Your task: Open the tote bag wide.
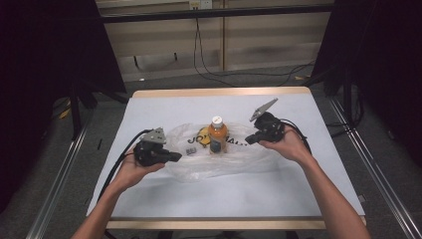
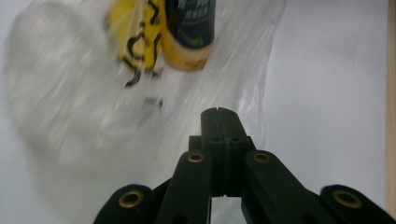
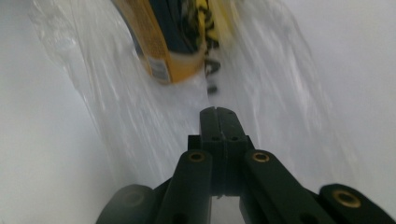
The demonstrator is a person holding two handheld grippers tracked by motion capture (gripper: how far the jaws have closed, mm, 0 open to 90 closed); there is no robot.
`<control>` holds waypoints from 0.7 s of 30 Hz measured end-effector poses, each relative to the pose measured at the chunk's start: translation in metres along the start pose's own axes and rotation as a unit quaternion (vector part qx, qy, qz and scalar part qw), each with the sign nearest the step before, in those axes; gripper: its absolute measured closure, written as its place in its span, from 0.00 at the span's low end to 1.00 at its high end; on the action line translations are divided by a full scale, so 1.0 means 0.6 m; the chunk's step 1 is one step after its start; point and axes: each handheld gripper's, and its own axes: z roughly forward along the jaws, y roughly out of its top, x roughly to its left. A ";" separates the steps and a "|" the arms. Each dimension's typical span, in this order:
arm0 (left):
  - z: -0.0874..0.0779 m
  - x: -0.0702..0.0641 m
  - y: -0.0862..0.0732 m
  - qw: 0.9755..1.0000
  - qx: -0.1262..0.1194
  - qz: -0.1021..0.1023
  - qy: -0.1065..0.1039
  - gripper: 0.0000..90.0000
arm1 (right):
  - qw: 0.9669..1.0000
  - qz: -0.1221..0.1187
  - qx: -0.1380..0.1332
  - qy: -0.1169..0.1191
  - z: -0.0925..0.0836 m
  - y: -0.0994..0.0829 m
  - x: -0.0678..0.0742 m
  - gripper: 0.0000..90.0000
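An orange bottle [image 1: 217,134] with a white cap and a dark label stands upright at the table's middle, on a crumpled clear plastic bag [image 1: 224,162] with yellow and black print. Whether the bottle is inside the bag I cannot tell. My left gripper [image 1: 177,157] is held just left of the bag, jaws pressed together and empty, pointing right. My right gripper [image 1: 248,141] is at the bag's right edge, also shut and empty, pointing left at the bottle. The left gripper view has the shut jaws [image 2: 218,113] over the plastic [image 2: 84,102], with the bottle [image 2: 190,37] ahead. In the right gripper view, shut jaws [image 3: 218,112] face the bottle [image 3: 161,46].
Two small grey objects [image 1: 190,151] lie on the bag's left part, also small grey objects [image 2: 152,100] in the left gripper view. The white tabletop [image 1: 298,184] has a wooden edge. Metal rails run along the floor on both sides, and cables cross the floor behind.
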 end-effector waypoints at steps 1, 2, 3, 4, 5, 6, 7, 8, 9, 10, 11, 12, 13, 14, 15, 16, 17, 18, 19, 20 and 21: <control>0.009 0.002 0.010 1.000 0.004 -0.002 -0.003 1.00 | 1.000 -0.005 0.001 0.003 0.002 0.011 0.000 1.00; 0.021 0.004 0.019 1.000 0.008 -0.006 0.000 1.00 | 1.000 -0.009 0.003 0.007 0.005 0.023 0.001 1.00; 0.035 0.009 0.030 1.000 0.019 -0.004 -0.004 1.00 | 1.000 -0.012 0.005 0.006 0.009 0.034 0.002 1.00; 0.045 0.013 0.036 1.000 0.019 -0.006 -0.008 1.00 | 1.000 -0.014 0.012 0.010 0.016 0.048 0.001 1.00; 0.061 0.019 0.045 1.000 0.026 -0.011 -0.010 1.00 | 1.000 -0.016 0.015 0.011 0.021 0.055 0.000 1.00; 0.071 0.024 0.049 0.999 0.035 -0.010 -0.011 1.00 | 0.999 -0.019 0.023 0.017 0.030 0.067 -0.001 1.00; 0.085 0.029 0.054 0.999 0.049 -0.015 -0.002 1.00 | 0.999 -0.020 0.031 0.022 0.036 0.074 -0.002 1.00; 0.103 0.038 0.057 0.998 0.062 -0.026 -0.001 1.00 | 0.999 -0.021 0.037 0.029 0.045 0.082 -0.004 1.00; 0.116 0.044 0.057 0.997 0.067 -0.033 -0.003 1.00 | 0.998 -0.023 0.051 0.031 0.057 0.090 -0.007 1.00; 0.125 0.048 0.057 0.997 0.077 -0.029 0.002 1.00 | 0.997 -0.021 0.064 0.035 0.067 0.094 -0.011 1.00; 0.139 0.049 0.057 0.996 0.084 -0.039 0.002 1.00 | 0.997 -0.014 0.073 0.037 0.075 0.096 -0.014 1.00; 0.154 0.048 0.056 0.995 0.096 -0.036 -0.004 1.00 | 0.996 -0.009 0.080 0.030 0.085 0.097 -0.018 1.00; 0.162 0.044 0.055 0.994 0.107 -0.031 -0.001 1.00 | 0.995 -0.005 0.089 0.038 0.097 0.098 -0.025 1.00; 0.172 0.037 0.052 0.993 0.116 -0.025 -0.005 1.00 | 0.994 -0.001 0.096 0.046 0.104 0.098 -0.028 1.00; 0.177 0.032 0.050 0.993 0.120 -0.019 -0.010 1.00 | 0.993 0.002 0.108 0.045 0.116 0.097 -0.034 1.00; 0.179 0.022 0.047 0.993 0.117 -0.008 -0.010 1.00 | 0.992 0.004 0.117 0.046 0.123 0.098 -0.037 1.00; 0.177 0.017 0.046 0.992 0.122 -0.007 -0.018 1.00 | 0.991 0.003 0.129 0.047 0.134 0.098 -0.042 1.00; 0.175 0.011 0.046 0.992 0.127 0.000 -0.019 1.00 | 0.990 0.006 0.136 0.047 0.142 0.100 -0.046 1.00; 0.173 0.003 0.044 0.991 0.129 0.001 -0.022 1.00 | 0.989 0.008 0.140 0.050 0.150 0.101 -0.050 1.00; 0.172 -0.003 0.043 0.991 0.133 0.009 -0.025 1.00 | 0.988 0.011 0.148 0.048 0.157 0.103 -0.053 1.00; 0.171 -0.013 0.042 0.991 0.131 0.015 -0.026 1.00 | 0.987 0.008 0.152 0.048 0.164 0.105 -0.057 1.00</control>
